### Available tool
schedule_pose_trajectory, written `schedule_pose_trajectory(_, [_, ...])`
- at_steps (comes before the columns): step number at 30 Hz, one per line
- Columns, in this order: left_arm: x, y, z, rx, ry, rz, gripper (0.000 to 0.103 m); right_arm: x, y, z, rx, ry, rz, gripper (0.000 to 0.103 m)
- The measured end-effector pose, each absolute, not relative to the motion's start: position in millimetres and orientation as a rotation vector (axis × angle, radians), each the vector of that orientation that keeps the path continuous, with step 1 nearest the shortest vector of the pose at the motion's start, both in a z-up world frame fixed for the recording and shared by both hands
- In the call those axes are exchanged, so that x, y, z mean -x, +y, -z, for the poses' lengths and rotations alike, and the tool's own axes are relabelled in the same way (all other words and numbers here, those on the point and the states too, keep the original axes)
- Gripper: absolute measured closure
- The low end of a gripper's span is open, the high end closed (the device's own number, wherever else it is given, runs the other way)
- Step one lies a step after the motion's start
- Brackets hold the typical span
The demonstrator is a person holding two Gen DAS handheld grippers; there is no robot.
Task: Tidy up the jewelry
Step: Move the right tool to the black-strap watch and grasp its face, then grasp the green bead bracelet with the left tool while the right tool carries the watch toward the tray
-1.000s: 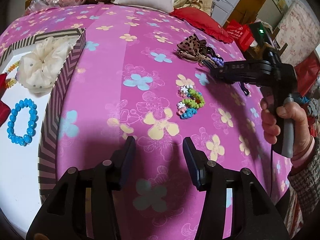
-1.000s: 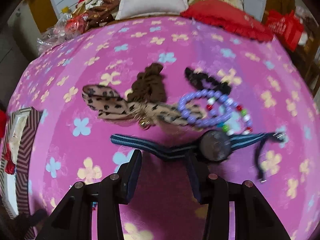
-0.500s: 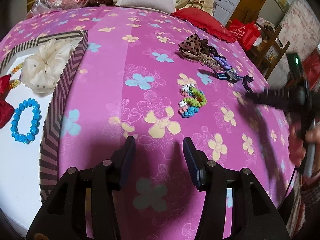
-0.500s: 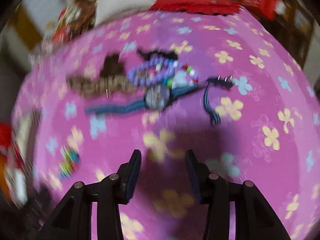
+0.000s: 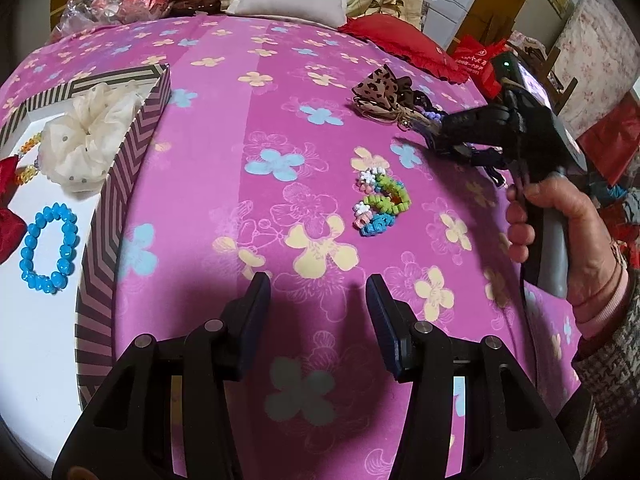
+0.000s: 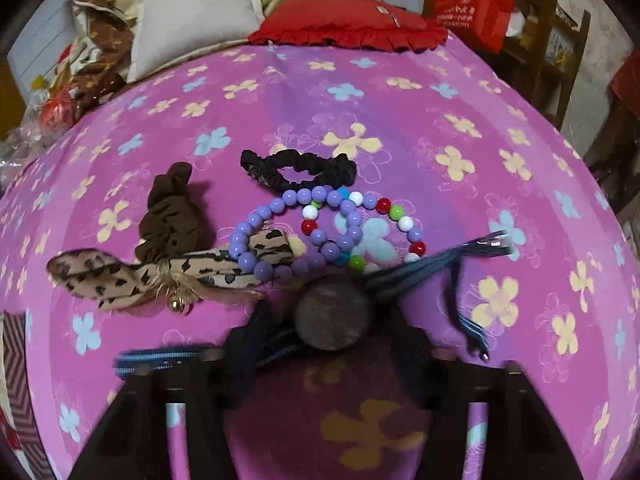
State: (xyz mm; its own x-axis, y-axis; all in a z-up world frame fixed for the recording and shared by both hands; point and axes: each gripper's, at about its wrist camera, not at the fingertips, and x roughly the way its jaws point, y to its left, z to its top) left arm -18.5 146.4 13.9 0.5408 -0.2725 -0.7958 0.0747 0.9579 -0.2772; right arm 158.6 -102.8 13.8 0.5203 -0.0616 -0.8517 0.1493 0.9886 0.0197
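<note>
Watch [image 6: 334, 320], lower centre of the right wrist view: round dark face, blurred, on a blue striped band running out to lower left and up to the right, frayed end at the right edge. It lies on the pink flowered bedspread [image 6: 400, 120], just below the purple bead bracelet [image 6: 296, 232] and the leopard-print bow [image 6: 160, 276].

Step in hand, as I judge it: picking up the watch to carry it to the box.

My right gripper [image 6: 320, 340] is down over it, face and band between the fingers. Jaws have just been closing, partly open now; the blur hides whether the pads press on it, so I cannot tell if I have it.

Next move calls for closing on the face or band without snagging the beads, then lifting.

Left gripper [image 5: 318, 312], bottom of the left wrist view: half open, empty, over bare cloth. Striped box [image 5: 120, 184] at left already has the blue bracelet [image 5: 50, 248] and cream scrunchie [image 5: 88, 140].
</note>
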Motion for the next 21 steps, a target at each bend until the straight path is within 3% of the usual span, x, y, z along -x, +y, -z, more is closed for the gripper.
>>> schedule_pose_trajectory(13, [4,125,-25,0.186,0.972,0.266,0.054,-21,-163,-5,-0.026,1.009,-0.052,0.054])
schedule_pose_trajectory(21, [-48,78,-23,0.042,1.031,0.314,0.054,-5,-166,-2,-0.031,0.958,-0.071,0.054])
